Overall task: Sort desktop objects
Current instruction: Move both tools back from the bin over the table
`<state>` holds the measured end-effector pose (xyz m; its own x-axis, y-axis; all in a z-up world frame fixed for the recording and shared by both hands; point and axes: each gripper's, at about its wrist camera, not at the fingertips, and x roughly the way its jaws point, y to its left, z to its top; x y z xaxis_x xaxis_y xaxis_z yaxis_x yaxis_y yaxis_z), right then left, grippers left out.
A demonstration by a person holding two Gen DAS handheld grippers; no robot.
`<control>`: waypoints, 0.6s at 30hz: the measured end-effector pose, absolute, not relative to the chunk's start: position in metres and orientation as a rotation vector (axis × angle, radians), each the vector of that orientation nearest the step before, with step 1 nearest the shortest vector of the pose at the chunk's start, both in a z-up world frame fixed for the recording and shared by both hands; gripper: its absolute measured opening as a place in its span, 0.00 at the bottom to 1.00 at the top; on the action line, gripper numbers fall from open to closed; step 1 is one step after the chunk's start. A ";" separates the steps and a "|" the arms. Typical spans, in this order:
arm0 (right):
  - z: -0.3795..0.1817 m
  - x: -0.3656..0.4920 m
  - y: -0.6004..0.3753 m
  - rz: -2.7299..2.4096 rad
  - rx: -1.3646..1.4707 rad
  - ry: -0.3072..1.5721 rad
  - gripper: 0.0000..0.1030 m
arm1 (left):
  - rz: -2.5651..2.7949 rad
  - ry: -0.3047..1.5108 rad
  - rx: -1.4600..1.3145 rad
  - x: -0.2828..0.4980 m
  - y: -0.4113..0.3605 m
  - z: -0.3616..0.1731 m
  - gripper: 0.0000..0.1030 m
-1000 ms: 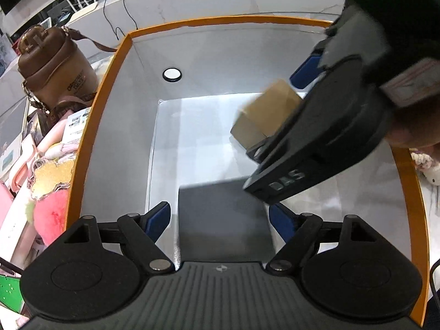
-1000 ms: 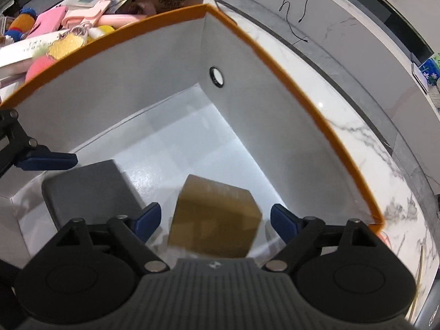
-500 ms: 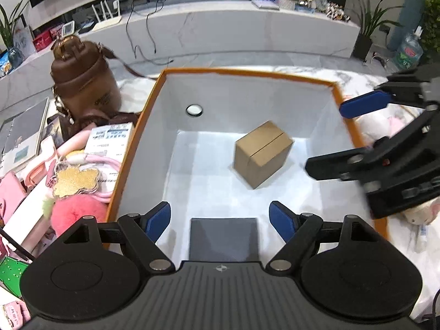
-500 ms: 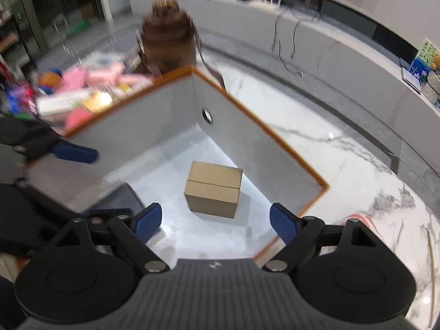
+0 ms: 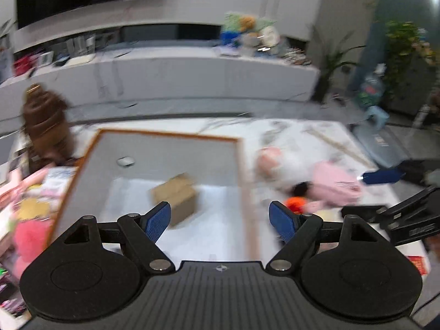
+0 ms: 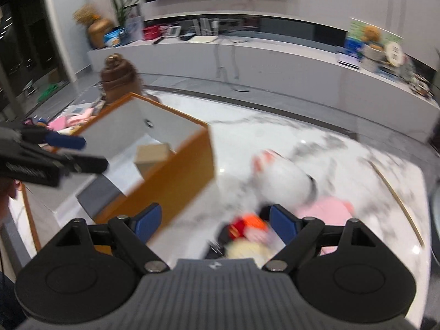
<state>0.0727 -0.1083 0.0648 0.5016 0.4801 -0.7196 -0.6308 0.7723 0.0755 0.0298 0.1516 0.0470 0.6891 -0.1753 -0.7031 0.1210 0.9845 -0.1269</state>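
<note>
An orange-rimmed white box [image 5: 167,134] [image 6: 170,176] stands on the marble table. A small cardboard carton [image 5: 176,192] [image 6: 152,156] lies inside it, and a dark flat item [image 6: 99,196] lies on its floor. My left gripper [image 5: 220,218] is open and empty, above the box's near right side. My right gripper [image 6: 214,221] is open and empty, outside the box to its right, over an orange and red toy [image 6: 247,224]. Both views are blurred.
Right of the box lie a white plush [image 6: 283,184] [image 5: 277,165] and a pink item [image 5: 335,184] [image 6: 327,209]. Left of the box stand a brown bag [image 5: 45,126] [image 6: 118,78] and a pile of pink items [image 5: 27,214].
Both grippers have risen and pulled back from the box. The right gripper has swung right, out over the toys. The carton stays in the box.
</note>
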 end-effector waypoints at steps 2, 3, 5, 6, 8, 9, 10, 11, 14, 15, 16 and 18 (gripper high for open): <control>0.060 0.070 -0.126 0.648 -0.212 0.805 0.84 | -0.220 0.782 -0.075 0.029 0.134 0.048 0.90; 0.059 0.068 -0.137 0.632 -0.216 0.805 0.84 | -0.243 0.783 -0.074 0.029 0.124 0.047 0.91; 0.057 0.064 -0.155 0.613 -0.210 0.802 0.84 | -0.269 0.800 -0.058 0.030 0.105 0.041 0.91; 0.056 0.062 -0.162 0.608 -0.204 0.803 0.84 | -0.276 0.815 -0.043 0.031 0.094 0.037 0.91; 0.052 0.060 -0.177 0.592 -0.191 0.804 0.84 | -0.285 0.840 0.004 0.035 0.073 0.026 0.91; 0.049 0.059 -0.183 0.586 -0.188 0.806 0.84 | -0.284 0.851 0.027 0.037 0.064 0.021 0.91; 0.047 0.058 -0.187 0.579 -0.186 0.808 0.84 | -0.284 0.860 0.045 0.038 0.056 0.016 0.91; 0.044 0.058 -0.192 0.573 -0.184 0.813 0.84 | -0.284 0.871 0.061 0.040 0.048 0.012 0.91; 0.035 0.058 -0.203 0.562 -0.183 0.831 0.84 | -0.297 0.895 0.078 0.045 0.030 0.001 0.91; 0.031 0.058 -0.207 0.564 -0.189 0.839 0.84 | -0.303 0.902 0.080 0.048 0.026 -0.002 0.91; 0.029 0.057 -0.210 0.565 -0.193 0.842 0.84 | -0.307 0.906 0.083 0.046 0.023 -0.006 0.91; 0.023 0.058 -0.213 0.569 -0.199 0.853 0.84 | -0.311 0.915 0.097 0.044 0.016 -0.011 0.91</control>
<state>0.0576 -0.2129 0.0230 0.5201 0.3937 -0.7579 -0.5485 0.8342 0.0569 0.0443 0.0161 -0.0112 0.5688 -0.2237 -0.7915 0.3056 0.9509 -0.0491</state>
